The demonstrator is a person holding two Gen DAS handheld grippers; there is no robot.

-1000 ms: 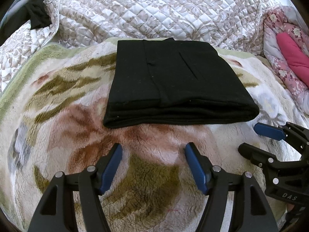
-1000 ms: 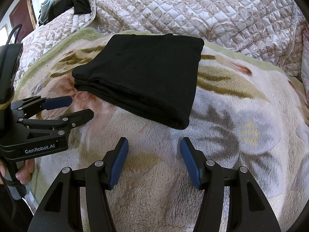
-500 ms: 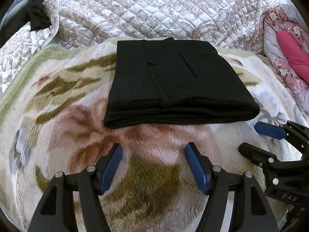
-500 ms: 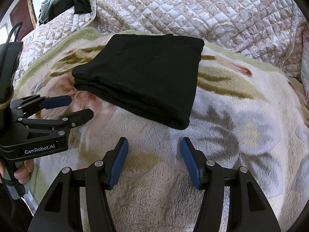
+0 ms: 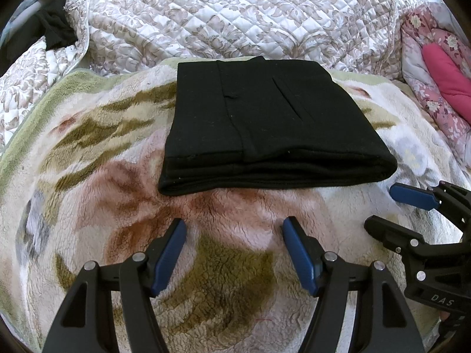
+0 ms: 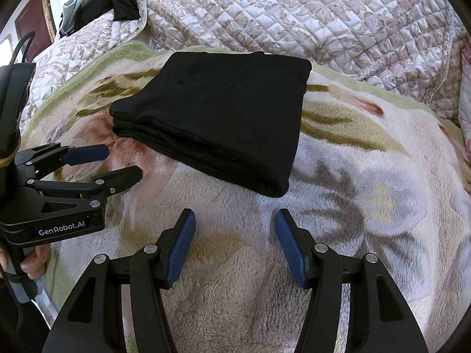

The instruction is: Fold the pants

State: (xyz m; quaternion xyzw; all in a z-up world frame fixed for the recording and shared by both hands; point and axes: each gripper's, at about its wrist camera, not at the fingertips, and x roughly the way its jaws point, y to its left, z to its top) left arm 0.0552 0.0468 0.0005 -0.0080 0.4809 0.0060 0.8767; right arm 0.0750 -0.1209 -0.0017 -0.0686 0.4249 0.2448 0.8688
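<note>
The black pants point(image 5: 265, 123) lie folded into a neat rectangle of several layers on a fleece blanket point(image 5: 88, 191) with a flower print. In the right wrist view the same pants point(image 6: 223, 117) sit ahead and slightly left. My left gripper point(image 5: 234, 225) hovers just short of the fold's near edge, open, with only blanket between its blue pads. My right gripper point(image 6: 234, 216) is likewise open and empty, near the pants' right corner. Each gripper shows in the other's view: the right gripper point(image 5: 379, 207) at the right edge, the left gripper point(image 6: 123, 161) at the left, held by a hand point(image 6: 32, 261).
A quilted cream bedspread point(image 5: 235, 14) rises behind the pants. Pink floral bedding point(image 5: 435, 88) lies at the far right. Dark clothes point(image 6: 123, 0) are heaped at the far left corner. Fleece blanket spreads around the fold on all near sides.
</note>
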